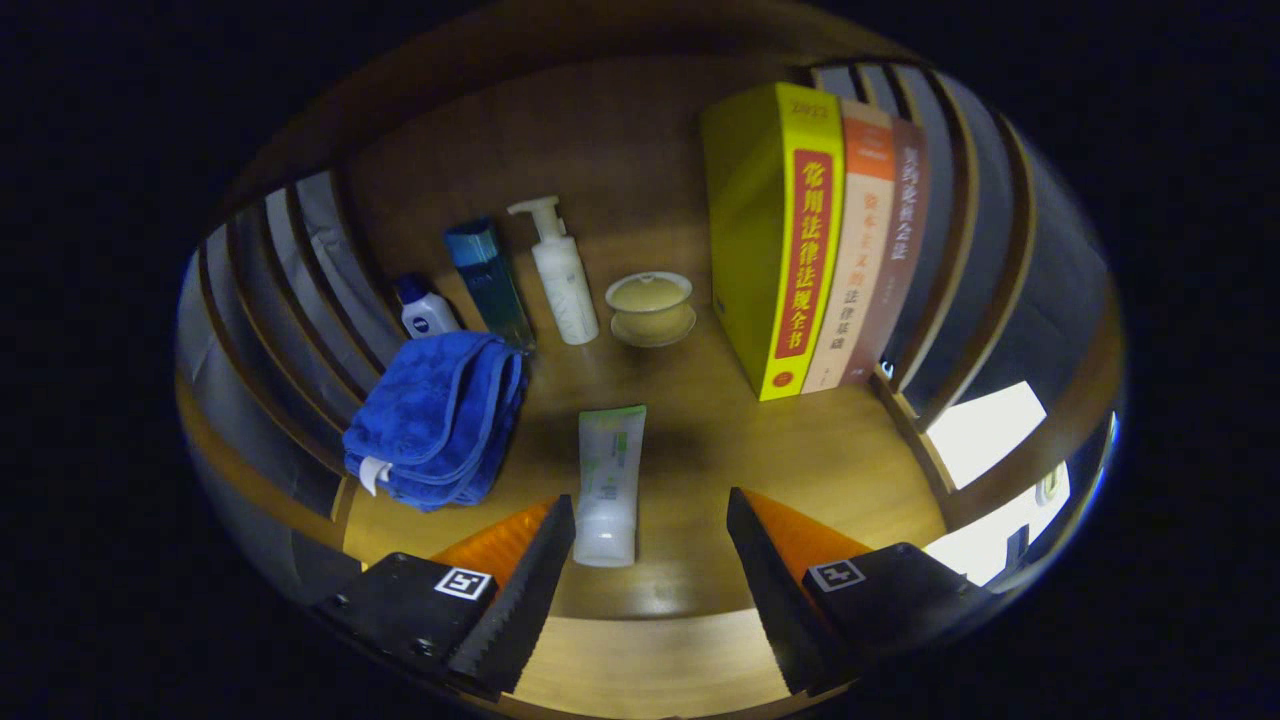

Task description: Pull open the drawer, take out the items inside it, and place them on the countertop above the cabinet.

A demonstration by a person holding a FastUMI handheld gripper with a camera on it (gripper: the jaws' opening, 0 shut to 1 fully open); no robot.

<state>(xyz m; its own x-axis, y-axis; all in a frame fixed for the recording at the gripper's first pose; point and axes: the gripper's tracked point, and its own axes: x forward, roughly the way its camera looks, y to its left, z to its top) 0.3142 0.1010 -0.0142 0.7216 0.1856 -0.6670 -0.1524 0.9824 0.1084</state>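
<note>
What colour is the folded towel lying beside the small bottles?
Blue: the folded cloth towel shows best in the gripper view, left of the open gripper.

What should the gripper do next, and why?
Probably back away from the countertop. The gripper is open, its fingers wide apart, and the white tube lies flat on the wood by the left finger, gripped by nothing. It looks already placed beside the blue towel.

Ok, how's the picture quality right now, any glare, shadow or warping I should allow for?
Gripper view: dim and warm, fisheye bending the side slats; a bright patch past the books is blown out; soft shadow beside the tube; open gripper looks sharp.
</note>
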